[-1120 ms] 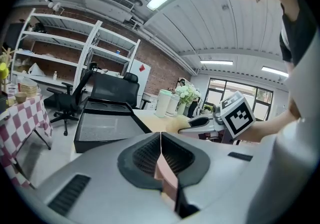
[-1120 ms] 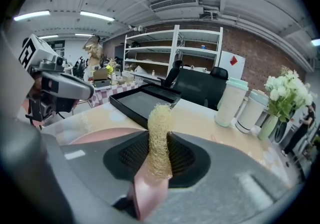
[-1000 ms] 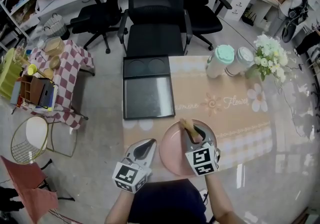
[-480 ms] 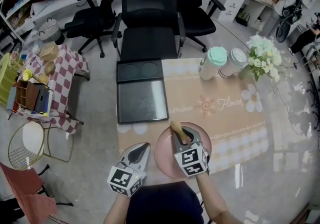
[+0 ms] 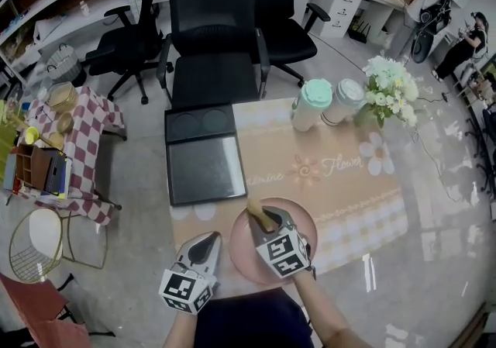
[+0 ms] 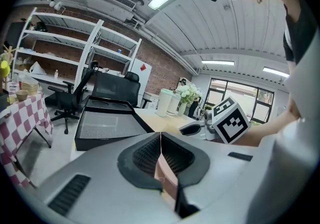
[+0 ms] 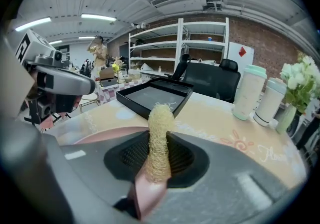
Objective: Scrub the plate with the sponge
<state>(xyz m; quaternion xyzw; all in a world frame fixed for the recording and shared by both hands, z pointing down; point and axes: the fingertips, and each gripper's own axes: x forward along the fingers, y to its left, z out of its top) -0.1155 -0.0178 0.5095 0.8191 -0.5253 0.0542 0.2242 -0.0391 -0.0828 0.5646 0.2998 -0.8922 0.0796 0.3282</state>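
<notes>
Now the right gripper point(image 5: 269, 224) clamps the sponge point(image 5: 256, 214) over the plate point(image 5: 305, 235), left gripper point(image 5: 207, 240) closed beside it.

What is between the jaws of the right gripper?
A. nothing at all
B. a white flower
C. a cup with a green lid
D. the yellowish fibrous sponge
D: the right gripper view shows the right gripper shut on the sponge, held over the pink plate.

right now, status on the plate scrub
Right gripper shut on sponge, over pink plate. Left gripper shut, beside plate. Black tray, cups well clear.
</notes>
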